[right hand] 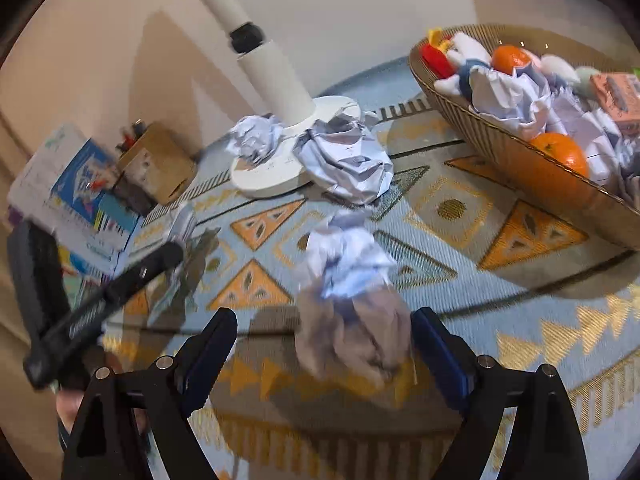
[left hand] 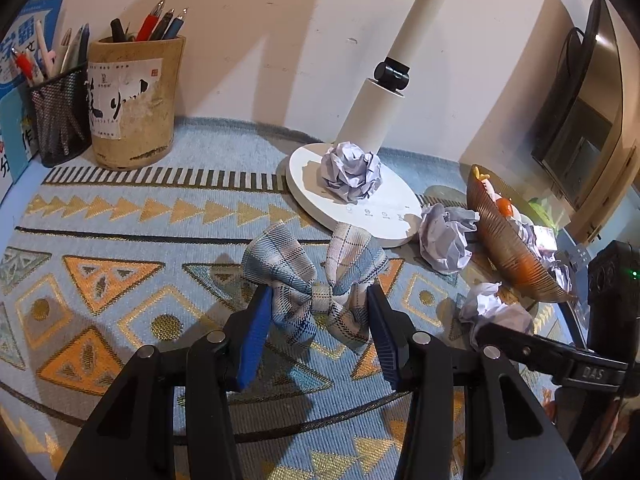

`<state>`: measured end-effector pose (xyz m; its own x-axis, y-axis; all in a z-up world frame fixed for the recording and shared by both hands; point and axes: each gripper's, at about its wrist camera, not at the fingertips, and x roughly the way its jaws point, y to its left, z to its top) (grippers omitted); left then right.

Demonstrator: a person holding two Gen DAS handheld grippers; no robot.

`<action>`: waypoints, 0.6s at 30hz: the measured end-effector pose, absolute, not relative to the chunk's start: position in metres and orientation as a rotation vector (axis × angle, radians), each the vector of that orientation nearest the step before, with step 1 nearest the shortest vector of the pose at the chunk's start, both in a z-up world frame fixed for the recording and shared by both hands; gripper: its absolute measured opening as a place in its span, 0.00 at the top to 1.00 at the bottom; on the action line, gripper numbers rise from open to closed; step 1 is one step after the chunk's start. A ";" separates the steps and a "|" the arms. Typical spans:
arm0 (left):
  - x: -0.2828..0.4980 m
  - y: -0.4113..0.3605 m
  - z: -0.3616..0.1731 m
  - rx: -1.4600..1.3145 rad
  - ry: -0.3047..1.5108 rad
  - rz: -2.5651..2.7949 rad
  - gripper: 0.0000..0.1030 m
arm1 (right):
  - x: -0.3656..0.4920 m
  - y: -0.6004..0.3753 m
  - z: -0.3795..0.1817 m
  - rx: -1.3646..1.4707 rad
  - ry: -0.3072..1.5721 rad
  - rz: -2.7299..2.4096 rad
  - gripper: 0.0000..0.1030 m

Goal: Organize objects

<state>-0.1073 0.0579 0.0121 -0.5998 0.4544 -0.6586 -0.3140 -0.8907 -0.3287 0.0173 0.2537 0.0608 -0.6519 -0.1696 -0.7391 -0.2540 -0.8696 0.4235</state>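
Note:
A blue-and-white plaid fabric bow (left hand: 316, 280) lies on the patterned cloth. My left gripper (left hand: 318, 304) is open, its blue-padded fingers on either side of the bow's knot. My right gripper (right hand: 324, 328) is open around a crumpled paper ball (right hand: 352, 292), which looks blurred; I cannot tell if the pads touch it. More paper balls lie on the lamp base (left hand: 352, 172) and beside it (left hand: 446, 240), and near the right gripper in the left wrist view (left hand: 496, 312). A ribbed brown bowl (right hand: 492, 148) holds oranges, paper and toys.
A white desk lamp (left hand: 372, 120) stands at the back. A bamboo pen holder (left hand: 132, 100) and a black mesh pen cup (left hand: 60, 120) stand at the back left beside blue books (left hand: 24, 40). A dark monitor (left hand: 580, 92) is at the right.

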 end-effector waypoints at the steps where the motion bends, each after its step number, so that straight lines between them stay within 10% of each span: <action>1: -0.108 0.057 0.012 -1.088 -0.250 2.464 0.57 | 0.015 0.254 0.061 -1.276 0.804 2.696 0.13; 6: -0.109 0.059 0.012 -1.093 -0.241 2.458 0.57 | 0.011 0.242 0.063 -1.272 0.600 2.670 0.34; 11: -0.111 0.059 0.012 -1.094 -0.236 2.455 0.57 | 0.008 0.204 0.066 -1.329 0.184 2.718 0.34; 18: -0.112 0.059 0.012 -1.100 -0.233 2.455 0.57 | 0.011 0.214 0.068 -1.307 0.282 2.760 0.32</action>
